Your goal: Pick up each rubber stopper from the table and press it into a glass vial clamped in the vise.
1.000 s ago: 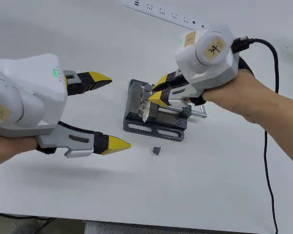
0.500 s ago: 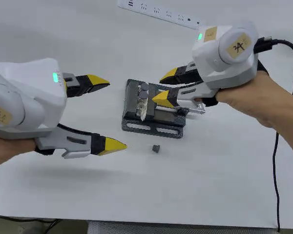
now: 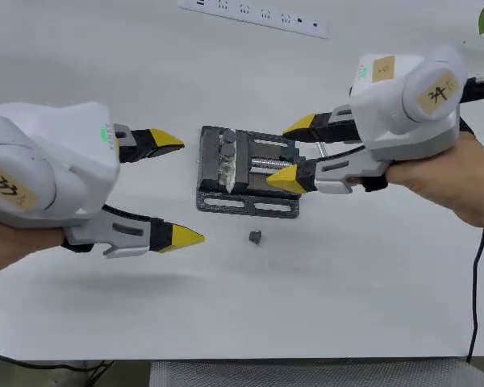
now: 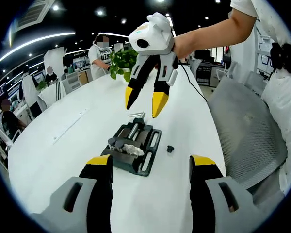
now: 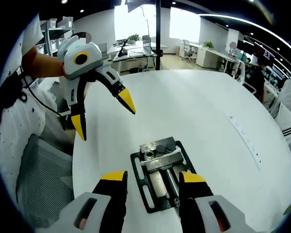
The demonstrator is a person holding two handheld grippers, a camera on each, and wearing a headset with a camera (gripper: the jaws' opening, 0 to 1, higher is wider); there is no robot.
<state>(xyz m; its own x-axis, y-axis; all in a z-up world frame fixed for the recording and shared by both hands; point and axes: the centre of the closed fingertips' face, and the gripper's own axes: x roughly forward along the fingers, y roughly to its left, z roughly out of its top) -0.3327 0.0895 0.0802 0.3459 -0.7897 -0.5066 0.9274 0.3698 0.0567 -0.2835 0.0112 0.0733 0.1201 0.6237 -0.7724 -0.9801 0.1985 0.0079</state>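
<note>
On the white table (image 3: 363,282), a vise (image 3: 246,203) clamps the vials (image 3: 226,169) steady for pressing; one stopper (image 3: 256,237) lies loose beside it — we hold the left gripper (image 3: 191,188) and right gripper (image 3: 278,156) wide, empty, flanking it

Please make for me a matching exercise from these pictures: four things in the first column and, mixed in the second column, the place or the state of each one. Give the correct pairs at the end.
Column 1
1. vise
2. rubber stopper
3. power strip
4. left gripper

Column 2
A. lies along the far edge of the table
B. lies loose on the table, on the near side of the vise
C. open, holding nothing
D. dark metal, clamping small vials

Pairs: 1-D, 2-B, 3-A, 4-C
</note>
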